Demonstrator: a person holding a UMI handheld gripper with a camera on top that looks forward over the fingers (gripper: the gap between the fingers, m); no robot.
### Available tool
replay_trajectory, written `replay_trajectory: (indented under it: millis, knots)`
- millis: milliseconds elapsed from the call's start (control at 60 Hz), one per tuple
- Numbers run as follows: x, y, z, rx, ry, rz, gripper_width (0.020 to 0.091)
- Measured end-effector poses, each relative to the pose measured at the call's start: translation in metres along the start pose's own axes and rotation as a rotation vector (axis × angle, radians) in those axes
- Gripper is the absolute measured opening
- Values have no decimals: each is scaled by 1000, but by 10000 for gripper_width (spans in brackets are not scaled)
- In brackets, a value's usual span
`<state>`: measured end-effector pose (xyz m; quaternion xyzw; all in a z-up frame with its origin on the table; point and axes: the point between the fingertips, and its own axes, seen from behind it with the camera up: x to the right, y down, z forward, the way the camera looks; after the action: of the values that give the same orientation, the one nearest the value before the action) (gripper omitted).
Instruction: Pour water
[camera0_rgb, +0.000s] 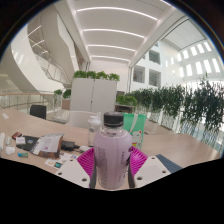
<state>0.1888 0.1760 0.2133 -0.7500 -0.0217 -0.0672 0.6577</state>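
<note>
Pink pads (88, 160) sit closest to my lens, one at either side of a clear bottle (112, 153), and both press against its walls. My gripper (112, 165) is closed on that bottle and holds it upright between the fingers; I note no gap at either pad. Its dark cap (114, 120) stands above the fingers, level with the far greenery. I cannot make out the bottle's base, which is cut off below the fingers, nor how full it is.

Left of the bottle, on the table (20, 128), lies a clutter of small items (45, 146); I cannot identify them individually. Just behind the bottle's right shoulder a green object (135, 125) shows, mostly hidden by the bottle. Beyond the table stands a white planter box (93, 94) topped with plants, and a hedge (180, 108) runs along the right. Ceiling light strips (110, 32) curve overhead.
</note>
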Motion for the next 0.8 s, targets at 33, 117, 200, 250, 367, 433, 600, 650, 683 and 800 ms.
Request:
replay_trajectory:
  millis: [33, 117, 200, 250, 367, 433, 600, 650, 683, 800]
  knots:
    - [3, 21, -14, -11, -14, 58, 438]
    - [14, 64, -7, -61, -18, 79, 439]
    - [17, 108, 1, -78, -27, 111, 444]
    - [20, 117, -2, -114, -52, 134, 438]
    - [13, 157, 1, -168, -94, 111, 454]
    - [17, 152, -1, -113, -103, 105, 459]
    - [14, 151, -2, -91, -131, 72, 462]
    - [14, 152, 0, -94, -134, 79, 481]
    - [14, 152, -1, -105, -135, 84, 509]
    - [18, 161, -10, -207, -147, 78, 646]
